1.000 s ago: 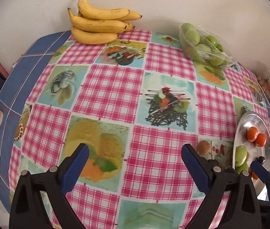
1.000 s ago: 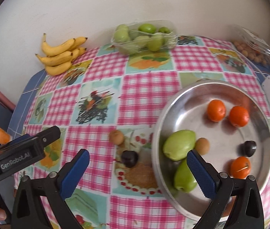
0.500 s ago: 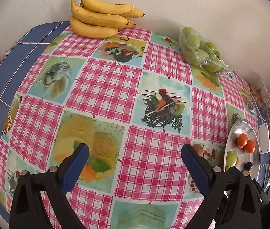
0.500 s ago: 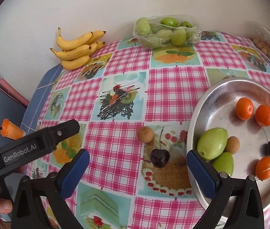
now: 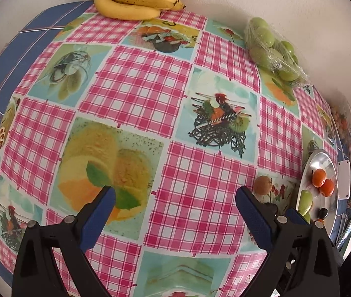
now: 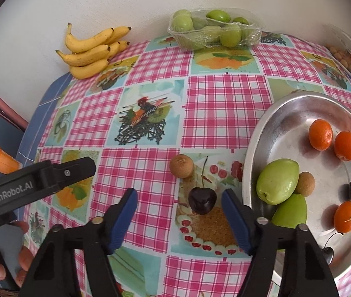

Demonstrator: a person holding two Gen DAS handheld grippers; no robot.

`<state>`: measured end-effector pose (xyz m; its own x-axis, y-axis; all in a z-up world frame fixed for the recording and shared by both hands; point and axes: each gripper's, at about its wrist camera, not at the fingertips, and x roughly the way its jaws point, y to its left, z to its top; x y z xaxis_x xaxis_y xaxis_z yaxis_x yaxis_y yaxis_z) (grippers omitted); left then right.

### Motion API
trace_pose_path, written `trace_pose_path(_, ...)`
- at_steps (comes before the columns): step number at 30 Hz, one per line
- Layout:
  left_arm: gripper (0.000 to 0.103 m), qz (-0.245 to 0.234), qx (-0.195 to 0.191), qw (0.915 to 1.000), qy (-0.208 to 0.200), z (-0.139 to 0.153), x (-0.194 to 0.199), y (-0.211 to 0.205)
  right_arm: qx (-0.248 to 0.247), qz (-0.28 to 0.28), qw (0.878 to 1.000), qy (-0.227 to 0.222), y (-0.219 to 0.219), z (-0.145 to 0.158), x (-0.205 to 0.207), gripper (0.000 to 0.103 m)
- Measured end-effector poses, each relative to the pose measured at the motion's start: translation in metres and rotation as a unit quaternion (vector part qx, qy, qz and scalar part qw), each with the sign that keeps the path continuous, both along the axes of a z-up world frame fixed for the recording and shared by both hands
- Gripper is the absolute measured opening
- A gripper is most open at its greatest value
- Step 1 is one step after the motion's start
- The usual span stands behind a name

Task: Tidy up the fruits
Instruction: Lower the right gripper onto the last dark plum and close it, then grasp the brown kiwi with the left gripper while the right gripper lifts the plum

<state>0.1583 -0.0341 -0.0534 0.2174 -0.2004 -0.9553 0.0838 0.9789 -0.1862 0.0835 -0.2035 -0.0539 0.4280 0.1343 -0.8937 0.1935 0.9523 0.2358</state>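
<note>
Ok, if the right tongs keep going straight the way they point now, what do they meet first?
Most likely the dark cherry on the tablecloth, which lies between the half-closed fingers of the right tongs, nearer the right one. The jaws have just been closing, but the pads do not touch it yet.

bananas [image 6: 91, 52]: one bunch, far left corner of worktop | cherries: 1 on worktop [image 6: 202, 200], 2 in metal dish [image 6: 257, 148] | oranges [image 6: 320, 135]: 3 in dish | green fruits [image 6: 277, 182]: 2 in dish | brown fruits: 1 on worktop [image 6: 181, 166], 1 in dish | wrapped trays [image 6: 215, 31]: 1, far edge
</note>
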Motion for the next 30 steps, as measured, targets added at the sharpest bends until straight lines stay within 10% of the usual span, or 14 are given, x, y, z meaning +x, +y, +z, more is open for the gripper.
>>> trace_pose_path(13,0.097,-0.005,-0.021,0.9996,0.016,-0.013,0.000,-0.007,-0.075,0.005,0.997,0.025,0.004,-0.012,0.005,0.038)
trace_pose_path(30,0.097,-0.012,-0.018,0.9997,0.014,-0.013,0.000,-0.011,-0.075,0.008,0.997,0.034,0.005,-0.019,0.009,0.028)
